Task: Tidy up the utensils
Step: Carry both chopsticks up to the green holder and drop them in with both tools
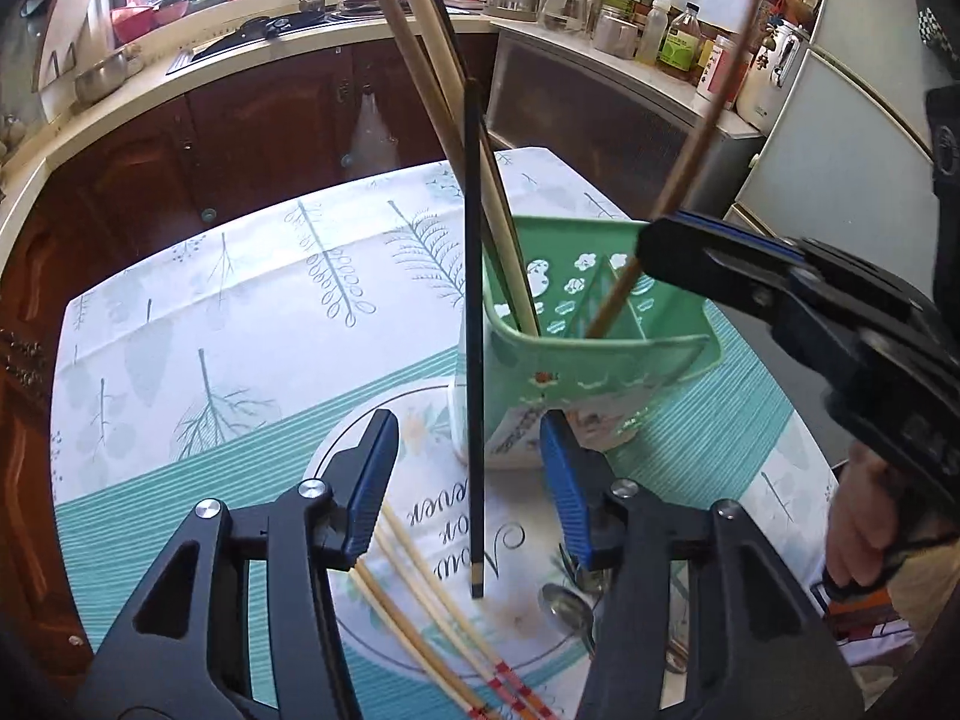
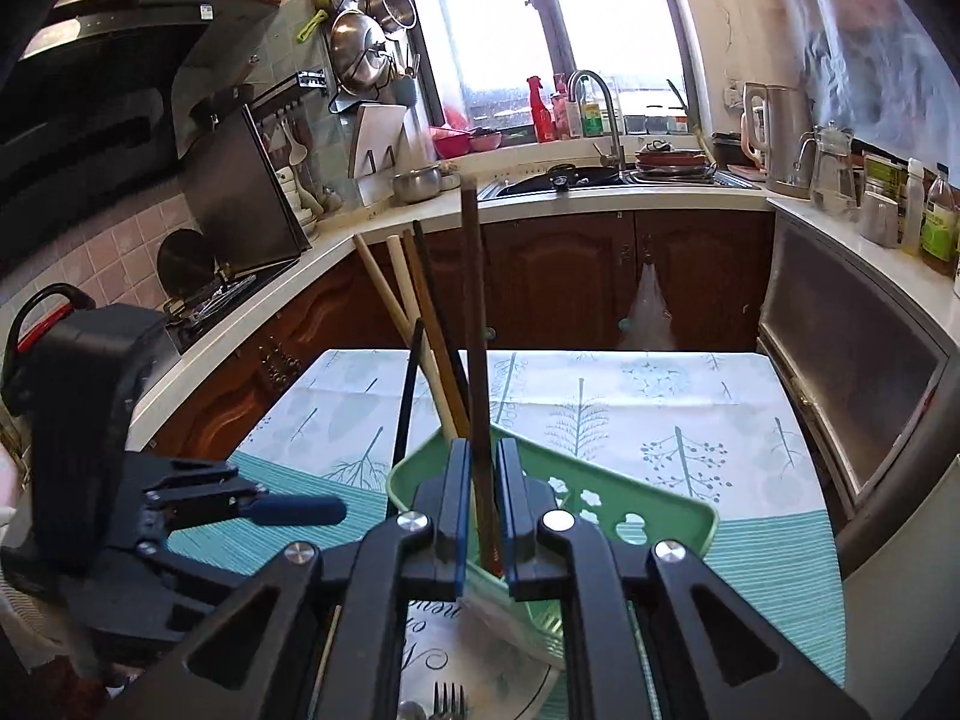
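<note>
A green utensil holder [image 1: 591, 354] stands on the table and also shows in the right wrist view [image 2: 630, 510]. Several chopsticks [image 1: 447, 90] lean in its left compartment. My right gripper [image 2: 480, 504] is shut on a brown chopstick [image 2: 474, 312], its lower end inside the holder; from the left wrist view this gripper [image 1: 654, 240] is above the holder's right side. My left gripper [image 1: 468, 456] is open, in front of the holder. A black chopstick [image 1: 474, 330] stands between its fingers, leaning against the holder. Loose bamboo chopsticks [image 1: 420, 618], a spoon [image 1: 567, 606] and a fork [image 2: 447, 699] lie on the table.
The table has a tree-print cloth [image 1: 240, 276] with a teal striped mat [image 1: 720, 444]. Beyond it run the kitchen counter with a sink [image 2: 558, 180], kettle [image 2: 780, 138] and bottles [image 1: 678, 39]. A grey cabinet [image 2: 852, 396] stands at the right.
</note>
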The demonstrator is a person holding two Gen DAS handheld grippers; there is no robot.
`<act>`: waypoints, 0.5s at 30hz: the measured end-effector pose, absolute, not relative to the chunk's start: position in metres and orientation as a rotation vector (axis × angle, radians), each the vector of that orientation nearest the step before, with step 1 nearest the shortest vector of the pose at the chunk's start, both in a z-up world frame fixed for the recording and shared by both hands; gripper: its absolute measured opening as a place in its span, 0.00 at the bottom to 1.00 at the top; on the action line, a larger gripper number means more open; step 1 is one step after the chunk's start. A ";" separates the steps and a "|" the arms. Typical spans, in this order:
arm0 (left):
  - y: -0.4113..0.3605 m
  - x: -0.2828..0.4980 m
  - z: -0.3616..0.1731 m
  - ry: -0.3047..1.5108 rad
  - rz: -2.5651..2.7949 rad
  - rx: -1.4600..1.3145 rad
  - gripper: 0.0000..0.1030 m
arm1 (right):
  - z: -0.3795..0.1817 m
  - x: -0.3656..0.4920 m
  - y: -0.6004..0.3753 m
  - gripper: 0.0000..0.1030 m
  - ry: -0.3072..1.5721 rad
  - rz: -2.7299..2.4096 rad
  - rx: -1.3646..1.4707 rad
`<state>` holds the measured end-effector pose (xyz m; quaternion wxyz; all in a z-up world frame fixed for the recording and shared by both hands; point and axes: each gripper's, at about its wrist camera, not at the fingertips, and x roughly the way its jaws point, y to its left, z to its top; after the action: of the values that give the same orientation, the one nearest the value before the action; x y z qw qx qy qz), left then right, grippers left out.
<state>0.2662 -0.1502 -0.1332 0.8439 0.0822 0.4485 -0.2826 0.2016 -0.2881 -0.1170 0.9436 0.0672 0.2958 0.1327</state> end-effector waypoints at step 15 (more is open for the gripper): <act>-0.150 0.279 -0.159 1.007 -0.646 0.131 0.04 | -0.117 0.193 -0.301 0.08 0.614 0.307 0.234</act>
<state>0.2788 -0.1499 -0.1593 0.8245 0.0616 0.4734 -0.3038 0.1931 -0.3005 -0.1174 0.9350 0.1143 0.3001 0.1503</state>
